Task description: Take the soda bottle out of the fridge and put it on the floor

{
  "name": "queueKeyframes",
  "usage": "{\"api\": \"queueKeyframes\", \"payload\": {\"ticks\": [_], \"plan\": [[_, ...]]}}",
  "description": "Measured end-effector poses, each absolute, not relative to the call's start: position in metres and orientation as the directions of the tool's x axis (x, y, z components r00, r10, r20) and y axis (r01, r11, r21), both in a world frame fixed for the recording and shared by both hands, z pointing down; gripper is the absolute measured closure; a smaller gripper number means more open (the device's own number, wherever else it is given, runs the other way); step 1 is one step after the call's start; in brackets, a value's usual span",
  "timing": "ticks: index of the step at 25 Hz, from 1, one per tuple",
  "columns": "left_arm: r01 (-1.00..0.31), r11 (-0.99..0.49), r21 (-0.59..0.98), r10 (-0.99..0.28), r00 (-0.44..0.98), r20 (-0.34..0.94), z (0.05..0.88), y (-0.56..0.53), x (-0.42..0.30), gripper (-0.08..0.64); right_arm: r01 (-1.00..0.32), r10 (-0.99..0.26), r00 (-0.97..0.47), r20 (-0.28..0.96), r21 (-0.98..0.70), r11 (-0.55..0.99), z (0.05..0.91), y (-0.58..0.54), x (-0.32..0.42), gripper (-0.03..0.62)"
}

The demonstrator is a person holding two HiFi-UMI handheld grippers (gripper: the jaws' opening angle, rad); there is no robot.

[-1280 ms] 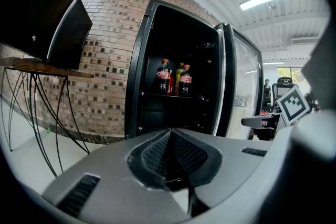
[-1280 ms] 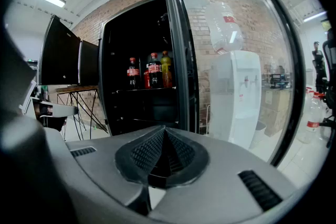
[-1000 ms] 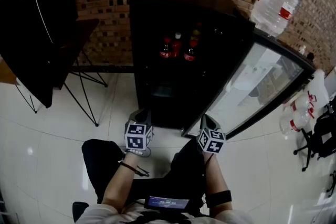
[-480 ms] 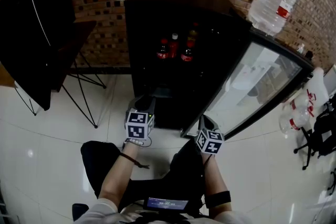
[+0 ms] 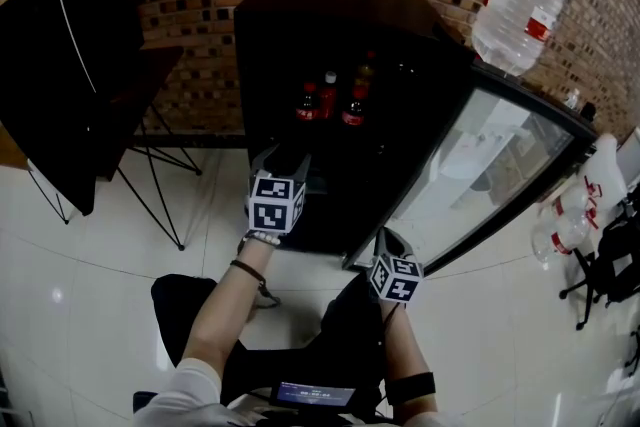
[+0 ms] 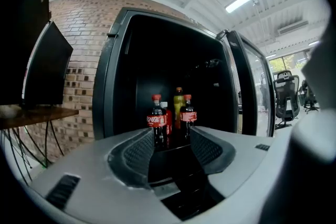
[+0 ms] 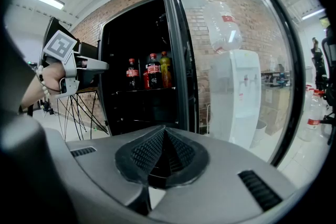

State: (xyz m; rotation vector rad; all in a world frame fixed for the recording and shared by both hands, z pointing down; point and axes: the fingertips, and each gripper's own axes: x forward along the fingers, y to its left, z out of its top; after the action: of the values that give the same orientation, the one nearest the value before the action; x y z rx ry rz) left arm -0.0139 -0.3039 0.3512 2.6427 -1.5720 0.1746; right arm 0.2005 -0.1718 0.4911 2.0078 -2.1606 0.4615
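Several soda bottles stand on a shelf in the open black fridge (image 5: pixel 290 25): a red-labelled cola bottle (image 6: pixel 156 123) in front at the left, a second cola bottle (image 6: pixel 188 115) to its right and a yellow-green bottle (image 6: pixel 179 104) behind. My left gripper (image 6: pixel 170 136) is raised in front of that shelf, short of the bottles. Its jaws are opening and nothing is between them. In the head view the left gripper (image 5: pixel 284 158) points into the fridge. My right gripper (image 7: pixel 164 134) is shut and empty, low by the foot of the glass door (image 7: pixel 231 60).
The glass door (image 5: pixel 480 165) swings out to the right. A water dispenser (image 7: pixel 239 92) with a big jug (image 5: pixel 520 5) stands behind it. A black screen (image 5: pixel 70 65) on thin legs stands to the left. Empty jugs (image 5: pixel 575 205) and an office chair (image 5: pixel 610 265) are at the right.
My left gripper has risen from near the floor and moved forward toward the fridge shelf. The right gripper has stayed low by the door.
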Motion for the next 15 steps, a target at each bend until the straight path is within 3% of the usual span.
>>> {"api": "queueKeyframes", "payload": {"ticks": [15], "plan": [[-0.904, -0.427, -0.037, -0.898, 0.419, 0.134, 0.294, -0.401, 0.018, 0.276, -0.991, -0.946, -0.086, 0.311, -0.124, 0.049, 0.489, -0.174, 0.203, 0.577]]}}
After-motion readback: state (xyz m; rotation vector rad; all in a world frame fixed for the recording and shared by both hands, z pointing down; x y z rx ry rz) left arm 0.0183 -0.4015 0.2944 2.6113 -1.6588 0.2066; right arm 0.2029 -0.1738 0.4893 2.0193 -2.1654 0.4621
